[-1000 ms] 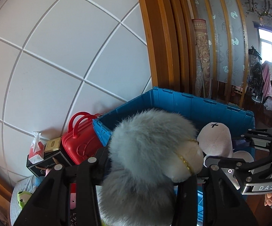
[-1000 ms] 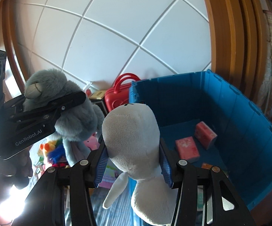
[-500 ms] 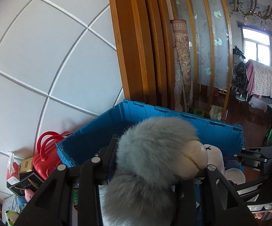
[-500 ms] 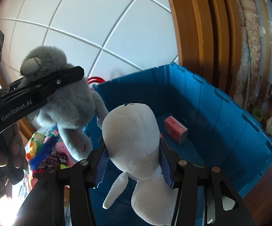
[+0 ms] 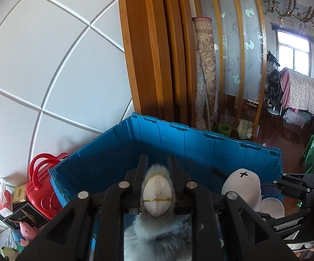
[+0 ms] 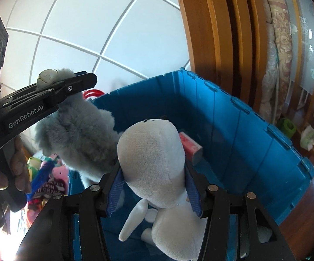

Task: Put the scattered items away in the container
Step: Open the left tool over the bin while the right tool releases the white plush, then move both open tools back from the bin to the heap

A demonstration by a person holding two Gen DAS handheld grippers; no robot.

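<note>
Your left claw [image 5: 158,175] is closing, its jaws pinched on the fluffy grey plush [image 5: 157,195] by its smooth cream, gold-stitched muzzle, above the near-left corner of the ribbed blue plastic crate [image 5: 200,150]. Your right claw [image 6: 154,187] is opening, its blue ridged pads still against the velvety white plush [image 6: 152,158] over the crate's near side. The crate stands against a white panelled wall [image 5: 48,65] and wooden frame [image 5: 148,47], a glossy red case [image 5: 41,187] left of it.
</note>
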